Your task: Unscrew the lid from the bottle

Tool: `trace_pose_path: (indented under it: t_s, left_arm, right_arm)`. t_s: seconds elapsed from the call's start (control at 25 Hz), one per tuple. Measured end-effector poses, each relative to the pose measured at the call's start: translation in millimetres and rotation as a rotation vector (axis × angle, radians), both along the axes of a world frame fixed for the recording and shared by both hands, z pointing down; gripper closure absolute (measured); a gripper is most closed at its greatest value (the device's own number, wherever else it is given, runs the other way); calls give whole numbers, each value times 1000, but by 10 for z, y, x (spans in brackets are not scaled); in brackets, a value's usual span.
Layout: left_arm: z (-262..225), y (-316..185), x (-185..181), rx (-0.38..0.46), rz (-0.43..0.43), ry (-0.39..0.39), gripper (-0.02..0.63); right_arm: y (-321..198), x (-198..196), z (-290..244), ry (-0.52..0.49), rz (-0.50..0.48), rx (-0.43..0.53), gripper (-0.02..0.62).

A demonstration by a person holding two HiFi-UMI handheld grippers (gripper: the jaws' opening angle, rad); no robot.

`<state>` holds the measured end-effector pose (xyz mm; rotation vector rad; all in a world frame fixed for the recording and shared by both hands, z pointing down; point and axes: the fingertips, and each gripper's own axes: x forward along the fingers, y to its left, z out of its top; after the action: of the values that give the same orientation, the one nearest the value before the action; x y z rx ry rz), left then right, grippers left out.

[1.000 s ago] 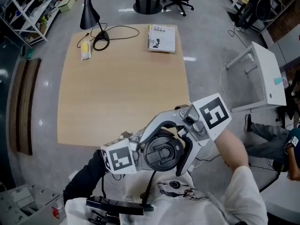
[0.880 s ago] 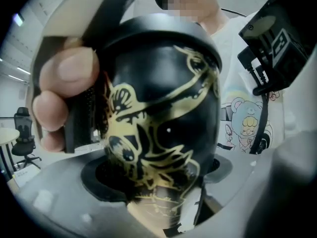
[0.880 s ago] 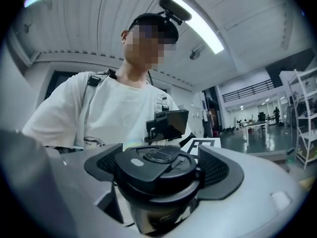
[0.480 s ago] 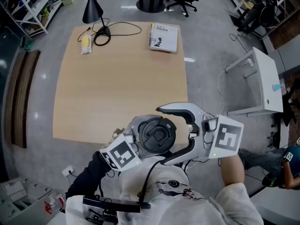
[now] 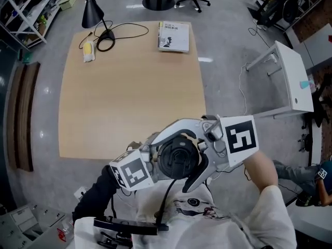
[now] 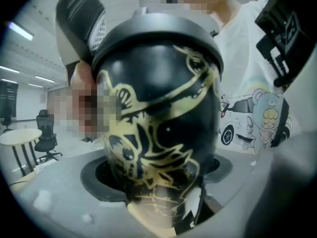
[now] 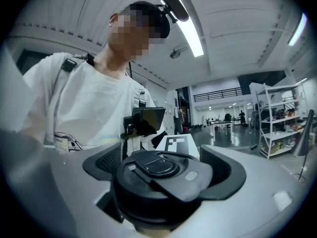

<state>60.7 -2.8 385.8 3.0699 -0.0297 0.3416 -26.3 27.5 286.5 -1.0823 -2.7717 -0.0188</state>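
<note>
A black bottle with a gold pattern [image 6: 158,113] stands upright between the jaws of my left gripper [image 6: 158,175], which is shut on its body. In the head view only that gripper's marker cube [image 5: 132,173] shows, below and left of the bottle's black lid [image 5: 179,158]. My right gripper [image 5: 170,164] reaches in from the right and its two curved fingers wrap the lid's rim. In the right gripper view the lid [image 7: 158,175] sits snug between both pads of the right gripper [image 7: 166,170], with no gap showing. The bottle's body is hidden under the lid in the head view.
The bottle is held in the air over the near edge of a wooden table [image 5: 129,87]. At the table's far side lie a book [image 5: 174,36], a black lamp [image 5: 92,9] with its cable, and a yellow object [image 5: 87,51]. A white side table [image 5: 290,71] stands at the right.
Half a second ago the right gripper's fingers stood wide around the lid with gaps. They have since swung back counterclockwise and hug the lid. The left gripper keeps the bottle.
</note>
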Motion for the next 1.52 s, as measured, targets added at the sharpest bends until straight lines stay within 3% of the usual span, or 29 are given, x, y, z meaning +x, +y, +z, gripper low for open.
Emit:
trace_pose_path:
  t_s: [0.36, 0.44, 0.52, 0.6, 0.64, 0.72, 0.8, 0.88, 0.96, 1.0, 1.08, 1.16, 1.32, 1.52]
  left_arm:
    - [-245, 506, 87, -7, 321, 61, 195]
    - [-177, 640, 123, 0, 380, 38, 195]
    - [-174, 685, 194, -12, 387, 45, 195]
    - [-198, 606, 213, -35, 324, 84, 195]
    - [-197, 512, 181, -40, 265, 101, 195]
    - [-183, 193, 14, -45, 84, 131, 195]
    - [-146, -267, -313, -76, -193, 162, 195]
    - [-61, -753, -779, -78, -517, 135, 195]
    - [20, -1140, -1218, -18, -793, 71, 195]
    - [53, -1271, -1376, 5, -887, 45, 195]
    - [87, -1436, -1568, 1, -996, 24, 193]
    - [67, -1531, -1652, -33, -1040, 32, 194]
    - [16, -1611, -1673, -43, -1075, 4, 194]
    - [-86, -1647, -1648, -9, -1070, -43, 194]
  right_arm:
    - [326, 169, -396, -62, -322, -173, 94]
    - [348, 205, -565, -106, -355, -236, 94]
    - [302, 170, -672, -139, -315, -236, 93]
    - [117, 83, -724, -166, -164, -201, 94]
    - [-56, 42, -724, -178, -37, -172, 94]
    - [-598, 38, -638, -184, 328, -88, 94]
    - [-1293, 242, -464, -187, 766, -6, 94]
    - [-1869, 598, -274, -216, 1156, 30, 94]
    - [-2173, 890, -72, -230, 1436, 37, 94]
    - [-2234, 974, 26, -229, 1530, 43, 94]
    - [-2267, 1028, 188, -216, 1643, 51, 94]
    - [-2271, 989, 291, -200, 1694, 41, 92]
    - [-2269, 961, 403, -194, 1726, 3, 94]
    - [-2261, 1034, 407, -185, 1777, 45, 94]
